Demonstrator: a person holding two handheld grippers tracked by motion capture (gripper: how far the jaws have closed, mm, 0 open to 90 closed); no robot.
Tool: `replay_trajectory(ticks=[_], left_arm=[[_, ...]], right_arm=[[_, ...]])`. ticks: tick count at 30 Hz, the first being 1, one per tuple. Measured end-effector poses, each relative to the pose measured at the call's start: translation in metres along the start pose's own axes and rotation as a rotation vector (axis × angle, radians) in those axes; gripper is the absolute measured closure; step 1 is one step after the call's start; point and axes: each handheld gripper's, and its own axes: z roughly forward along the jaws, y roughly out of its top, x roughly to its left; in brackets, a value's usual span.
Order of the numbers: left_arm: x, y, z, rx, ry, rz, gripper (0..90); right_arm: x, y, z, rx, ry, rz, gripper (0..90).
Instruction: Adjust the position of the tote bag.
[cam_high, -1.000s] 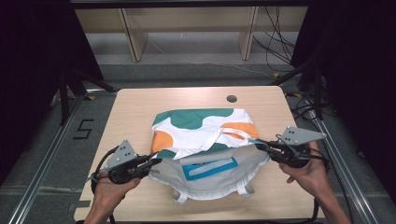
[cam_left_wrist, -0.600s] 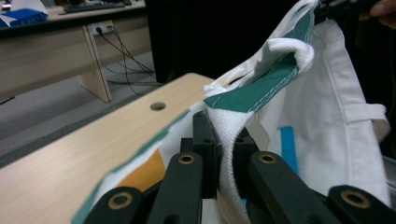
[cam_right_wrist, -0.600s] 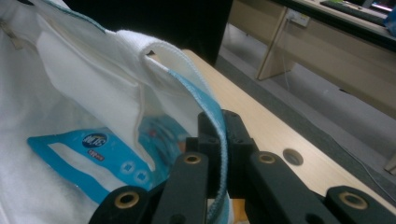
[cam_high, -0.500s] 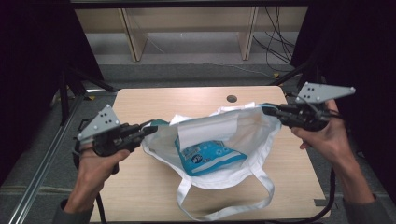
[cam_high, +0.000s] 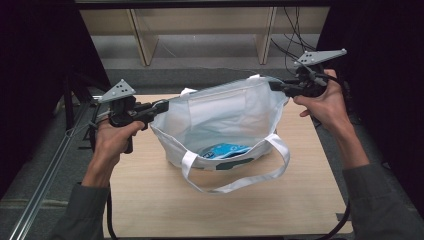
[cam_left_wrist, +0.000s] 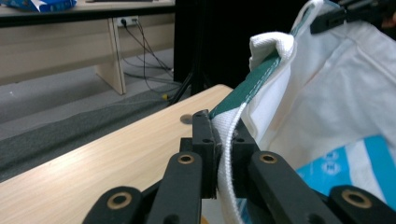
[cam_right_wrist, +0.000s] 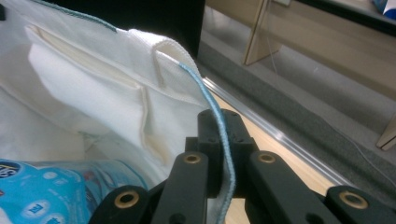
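The worktop (cam_high: 150, 200) lies under a white bag (cam_high: 220, 125) held up and stretched open above it. The left claw (cam_high: 159, 106) pinches the bag's rim at one end, the right claw (cam_high: 274, 86) the other. A blue packet (cam_high: 226, 150) lies inside.

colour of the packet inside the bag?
Light blue and white packet in the white bag; clearest in the right gripper view.
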Motion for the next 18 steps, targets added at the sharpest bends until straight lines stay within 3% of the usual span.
replay_trajectory(ticks=[5, 11, 18], left_arm=[[0.006, -0.011, 0.005, 0.020, -0.004, -0.012, 84.1], [0.013, -0.020, 0.009, 0.029, 0.001, -0.044, 83.6], [0.017, -0.024, 0.019, 0.054, 0.026, -0.034, 83.9]], right_arm=[[-0.003, -0.003, 0.011, 0.014, -0.003, -0.011, 88.3], [0.000, -0.009, 0.020, 0.023, -0.010, 0.012, 88.3], [-0.003, -0.011, 0.025, 0.057, -0.006, 0.017, 88.2]])
